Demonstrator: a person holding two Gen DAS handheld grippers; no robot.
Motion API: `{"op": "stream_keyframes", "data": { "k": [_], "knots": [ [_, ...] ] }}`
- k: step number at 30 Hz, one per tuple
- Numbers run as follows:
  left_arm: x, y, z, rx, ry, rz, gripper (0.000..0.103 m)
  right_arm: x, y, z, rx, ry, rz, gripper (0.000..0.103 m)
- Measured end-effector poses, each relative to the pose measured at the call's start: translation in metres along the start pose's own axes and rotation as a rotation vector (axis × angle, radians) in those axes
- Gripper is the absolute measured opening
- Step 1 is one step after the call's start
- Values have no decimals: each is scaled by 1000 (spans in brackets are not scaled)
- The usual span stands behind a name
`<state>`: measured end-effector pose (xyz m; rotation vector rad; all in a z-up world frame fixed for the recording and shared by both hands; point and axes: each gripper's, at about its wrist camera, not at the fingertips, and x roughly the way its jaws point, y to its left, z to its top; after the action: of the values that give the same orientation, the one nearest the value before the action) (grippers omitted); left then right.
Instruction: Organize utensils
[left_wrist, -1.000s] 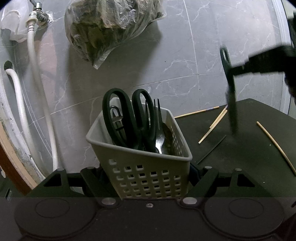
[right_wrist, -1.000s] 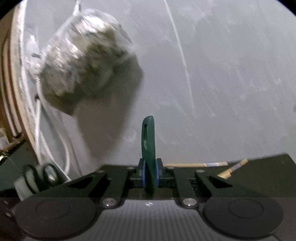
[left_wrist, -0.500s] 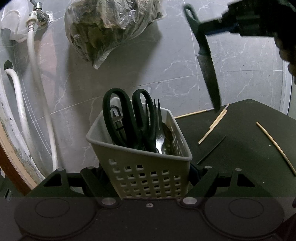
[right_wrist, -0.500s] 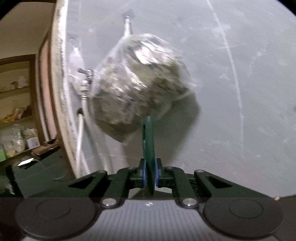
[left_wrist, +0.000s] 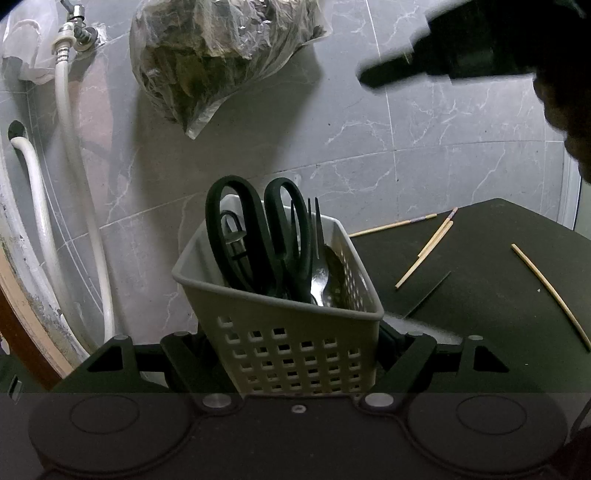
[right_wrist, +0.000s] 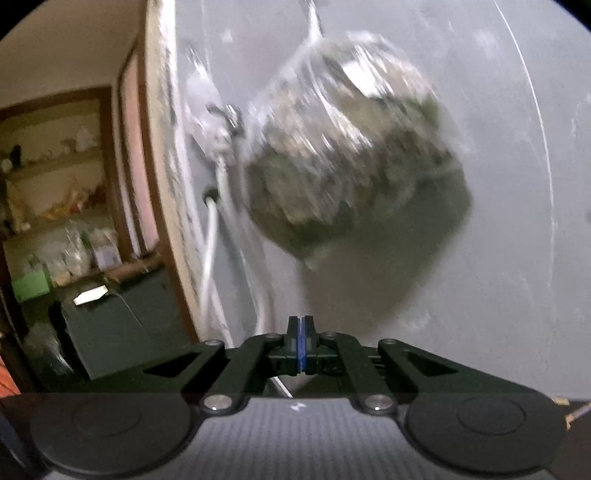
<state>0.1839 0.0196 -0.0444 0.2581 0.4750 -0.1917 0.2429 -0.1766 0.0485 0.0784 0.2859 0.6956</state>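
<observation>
Wall: grey marble-look tiles (left_wrist: 424, 122), with a clear plastic bag of dark leafy stuff (left_wrist: 218, 55) hanging on it beside white hoses (left_wrist: 70, 177) and a tap.
Tabletop: dark surface (left_wrist: 491, 310), its right part strewn with loose wooden chopsticks (left_wrist: 424, 254).
Basket: a grey perforated utensil basket (left_wrist: 291, 332) sits at the tabletop's left end, leaning slightly.
Basket contents: black-handled scissors (left_wrist: 258, 240), a fork (left_wrist: 316, 225) and a spoon stand upright inside.
Left gripper (left_wrist: 295, 347): pointed downward; its fingers press on either side of the basket's lower walls, holding it.
Right gripper (right_wrist: 300, 345): raised above and right of the basket, aimed nearly level at the wall and the bag; the view is blurred.
Right fingers: the jaws have just been closing and the blue pads meet, with nothing between them.
</observation>
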Motion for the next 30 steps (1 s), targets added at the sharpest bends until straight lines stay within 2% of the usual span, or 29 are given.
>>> {"op": "stream_keyframes", "data": {
  "k": [3,5,7,12,19,27,28,30],
  "knots": [
    [-1,0,0,1,0,1,80,4,-13,-11,11,76,-42,8],
    [-1,0,0,0,0,1,80,10,-21,-20,23,140,-73,37],
    [-2,0,0,0,2,4,80,19,-29,-31,27,213,-92,54],
    [-4,2,1,-7,7,15,80,59,-44,-58,34,408,-127,55],
    [-1,-2,3,-16,5,18,80,128,-49,-86,30,611,-129,52],
    [1,-2,3,-19,1,16,80,167,-40,-99,-47,723,-129,49],
    [1,-2,3,-19,1,16,80,168,-38,-99,-60,719,-135,47],
    [0,2,2,-22,0,16,80,170,-36,-99,-84,720,-156,35]
  ]
}}
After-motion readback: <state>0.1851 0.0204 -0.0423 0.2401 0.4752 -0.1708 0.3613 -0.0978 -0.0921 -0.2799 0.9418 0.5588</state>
